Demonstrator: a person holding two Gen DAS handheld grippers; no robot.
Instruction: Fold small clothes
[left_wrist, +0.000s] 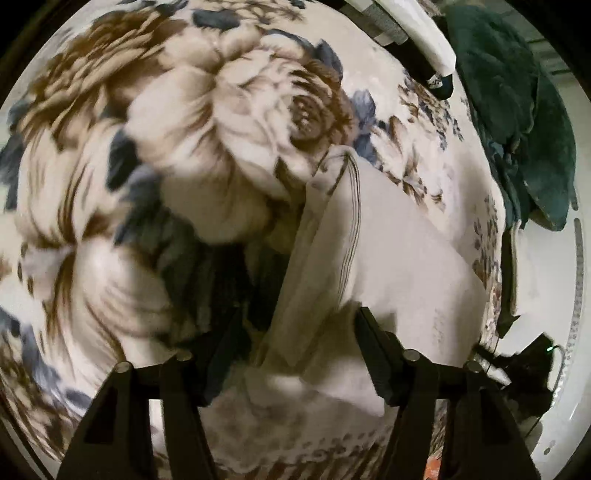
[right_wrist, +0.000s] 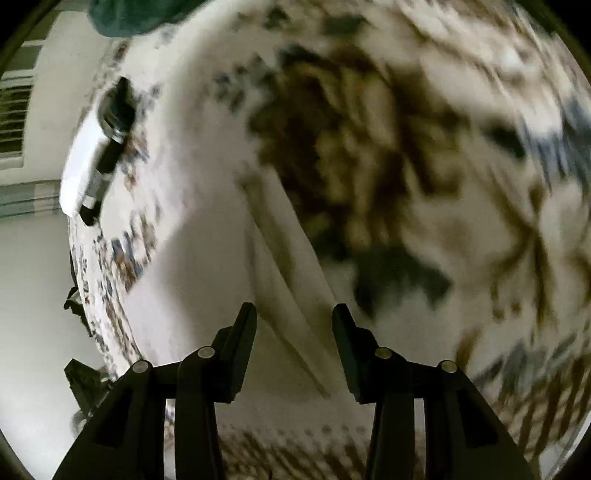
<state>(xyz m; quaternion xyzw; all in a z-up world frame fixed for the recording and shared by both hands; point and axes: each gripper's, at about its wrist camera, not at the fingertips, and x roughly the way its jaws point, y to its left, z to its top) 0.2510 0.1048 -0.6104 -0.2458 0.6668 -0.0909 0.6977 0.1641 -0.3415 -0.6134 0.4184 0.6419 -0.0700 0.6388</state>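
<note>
White folded garment (left_wrist: 399, 258) lies on the floral blanket (left_wrist: 110, 184), a dark green cloth (left_wrist: 517, 110) heaped beyond it. Left gripper (left_wrist: 295, 325): jaws apart, straddling the garment's stitched edge, pads not pressing. Right gripper (right_wrist: 294, 317): jaws apart over the garment's fold, contact unclear through blur.

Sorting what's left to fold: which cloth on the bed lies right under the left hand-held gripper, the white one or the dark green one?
The white cloth, with thin stitched lines along its edge; the dark green cloth is bunched at the bed's far edge.
</note>
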